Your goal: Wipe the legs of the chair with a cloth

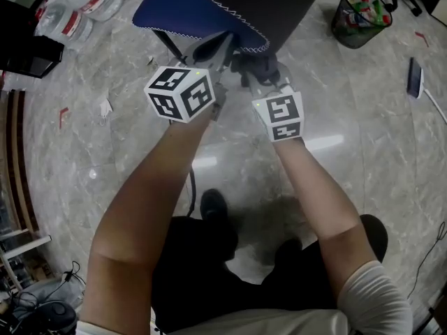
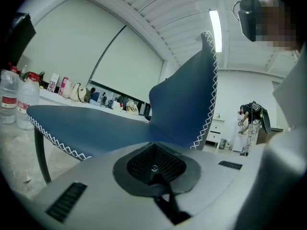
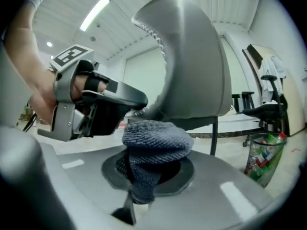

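The chair has a blue seat point(image 1: 174, 5) point(image 2: 91, 123), a dark backrest point(image 1: 272, 5) point(image 3: 192, 71) and thin black legs point(image 1: 170, 47) point(image 2: 41, 152) point(image 3: 213, 135). It stands just ahead of both grippers. My right gripper point(image 1: 262, 72) point(image 3: 144, 176) is shut on a grey knitted cloth point(image 1: 257, 65) point(image 3: 153, 143), which bulges up out of the jaws. It is held up beside the seat's edge. My left gripper point(image 1: 218, 53) point(image 2: 154, 169) hangs close on the left, also seen in the right gripper view point(image 3: 96, 104). Its jaws are together with nothing between them, level with the seat's underside.
A wire waste basket point(image 1: 360, 16) point(image 3: 264, 155) full of rubbish stands to the right on the marble floor. Water bottles point(image 1: 77, 9) point(image 2: 14, 99) lie to the left. An office chair point(image 3: 266, 109) is further right. Cables lie at the floor's lower corners.
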### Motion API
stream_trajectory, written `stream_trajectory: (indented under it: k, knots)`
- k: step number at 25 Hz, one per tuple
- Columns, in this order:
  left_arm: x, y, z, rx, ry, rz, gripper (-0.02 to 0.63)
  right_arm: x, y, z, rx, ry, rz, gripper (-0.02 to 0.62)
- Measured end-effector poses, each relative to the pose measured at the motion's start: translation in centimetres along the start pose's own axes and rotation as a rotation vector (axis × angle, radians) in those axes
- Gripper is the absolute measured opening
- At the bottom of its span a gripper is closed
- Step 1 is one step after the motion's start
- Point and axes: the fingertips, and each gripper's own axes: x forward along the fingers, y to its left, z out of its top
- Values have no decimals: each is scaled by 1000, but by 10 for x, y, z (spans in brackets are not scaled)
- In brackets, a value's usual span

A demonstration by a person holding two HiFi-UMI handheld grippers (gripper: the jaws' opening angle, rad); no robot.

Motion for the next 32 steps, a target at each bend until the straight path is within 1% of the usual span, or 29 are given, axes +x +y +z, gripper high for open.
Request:
stream_trajectory:
  k: [2,6,9,13,17,19,21,23,25,28,30,32]
  knots:
    - [-4,-4,-2,-4,6,1,3,-7,13,4,-24,-6,39,37]
    - [-18,-9,0,27,13,19,3,-22,30,14,-16,4,97,35]
    - [-35,-14,22,62,-19,51,3,-31,36,45,-41,-4,130,34]
    - [-63,-22,65,37,-90,114,3,-49,29,101,-16,-32,129,34]
    - [-90,-37,98,-10,-131,175,3,-78,26,131,-2,-36,135,31]
    - [-103,-49,103,-10,-127,207,3,-83,23,144,4,-45,134,29]
    - [-114,-57,96,-2,-107,233,3,-84,25,152,15,-55,142,29]
    - [-116,-59,86,7,-89,231,3,-84,30,153,23,-62,153,29]
    - [-107,-59,84,19,-97,203,3,-80,37,155,8,-71,174,29]
    - [-93,-66,84,97,-99,157,3,-74,42,159,-17,-97,202,29]
    - [-88,-63,82,101,-93,153,3,-73,39,162,-7,-116,200,29]
    - [-86,-58,78,103,-86,155,3,-73,40,162,8,-114,202,29]
